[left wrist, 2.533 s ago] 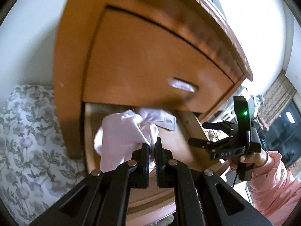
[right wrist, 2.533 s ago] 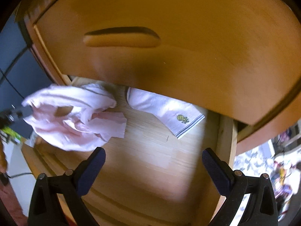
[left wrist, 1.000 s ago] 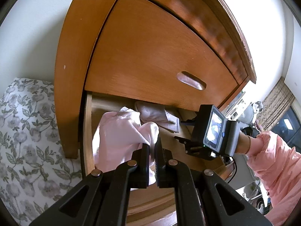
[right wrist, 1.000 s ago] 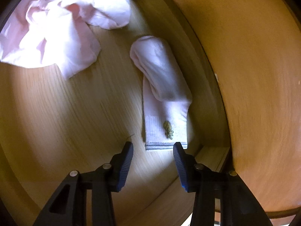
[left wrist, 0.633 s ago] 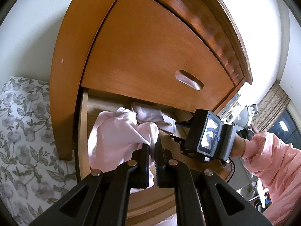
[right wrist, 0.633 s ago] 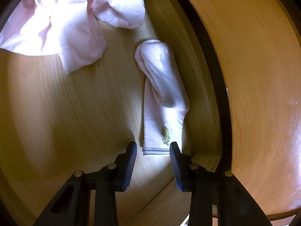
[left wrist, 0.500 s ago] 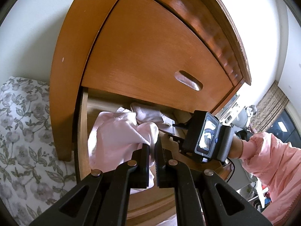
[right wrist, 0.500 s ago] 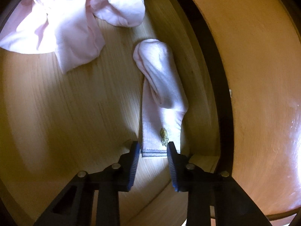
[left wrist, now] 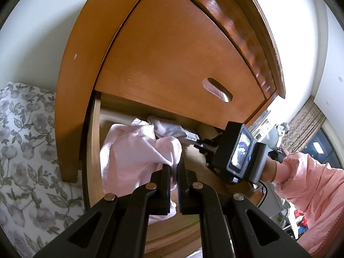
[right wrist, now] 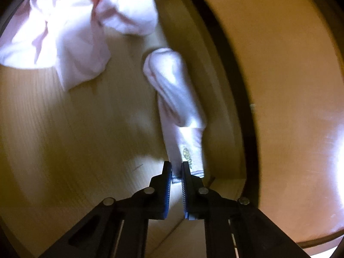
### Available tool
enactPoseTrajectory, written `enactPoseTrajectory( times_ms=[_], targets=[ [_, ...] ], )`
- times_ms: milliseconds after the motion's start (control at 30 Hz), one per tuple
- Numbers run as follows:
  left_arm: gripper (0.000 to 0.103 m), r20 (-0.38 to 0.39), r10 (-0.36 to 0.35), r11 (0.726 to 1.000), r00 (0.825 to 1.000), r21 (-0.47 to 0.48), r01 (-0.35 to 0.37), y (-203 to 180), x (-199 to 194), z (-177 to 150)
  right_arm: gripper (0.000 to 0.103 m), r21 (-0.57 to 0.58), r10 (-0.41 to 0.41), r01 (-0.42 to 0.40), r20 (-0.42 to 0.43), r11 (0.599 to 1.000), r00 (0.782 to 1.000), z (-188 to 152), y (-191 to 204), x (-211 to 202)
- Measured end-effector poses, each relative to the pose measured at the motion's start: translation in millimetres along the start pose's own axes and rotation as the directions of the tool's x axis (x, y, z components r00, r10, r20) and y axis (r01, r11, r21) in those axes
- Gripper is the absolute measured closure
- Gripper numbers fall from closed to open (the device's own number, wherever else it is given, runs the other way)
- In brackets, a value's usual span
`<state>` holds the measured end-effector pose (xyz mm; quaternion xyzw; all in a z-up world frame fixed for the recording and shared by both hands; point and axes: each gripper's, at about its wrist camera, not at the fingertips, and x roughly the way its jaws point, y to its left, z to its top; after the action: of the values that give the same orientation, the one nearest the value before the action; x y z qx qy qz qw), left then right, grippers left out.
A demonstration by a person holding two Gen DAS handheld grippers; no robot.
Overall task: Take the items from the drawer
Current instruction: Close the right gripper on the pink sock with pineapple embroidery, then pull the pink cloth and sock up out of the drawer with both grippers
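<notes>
The open drawer (left wrist: 94, 150) is seen by the left wrist view from outside and slightly above, looking forward and down past the closed drawer front (left wrist: 172, 64) above it. The right wrist view is set far closer, inside the drawer, aimed down at its floor (right wrist: 75, 139). The pink cloth (left wrist: 133, 157) and white sock (right wrist: 178, 99) are shared by both.

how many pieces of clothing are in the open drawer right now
2: a pink garment at the drawer's far left, pinched by the left tongs, and a white sock by the back wall, its cuff in the right tongs.
</notes>
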<state>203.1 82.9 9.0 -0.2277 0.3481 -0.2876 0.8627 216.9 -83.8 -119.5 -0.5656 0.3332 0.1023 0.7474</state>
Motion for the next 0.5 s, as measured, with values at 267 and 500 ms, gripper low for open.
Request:
enactPoseTrajectory(
  times_ms=[267,500],
  targets=[
    [0.098,0.000,0.008,1.000,1.000,-0.008,-0.008,1.7,-1.1,-0.3,0.094,-0.003,0.050,-0.050,0.021,0.999,0.999,2.9,4.8,-34.0],
    [0.098,-0.010,0.031,0.999,0.999,-0.025,-0.031,-1.6,-2.1,2.8,0.095,0.007,0.041,-0.041,0.056,0.999,0.998,16.6,-19.6,-69.3]
  ],
)
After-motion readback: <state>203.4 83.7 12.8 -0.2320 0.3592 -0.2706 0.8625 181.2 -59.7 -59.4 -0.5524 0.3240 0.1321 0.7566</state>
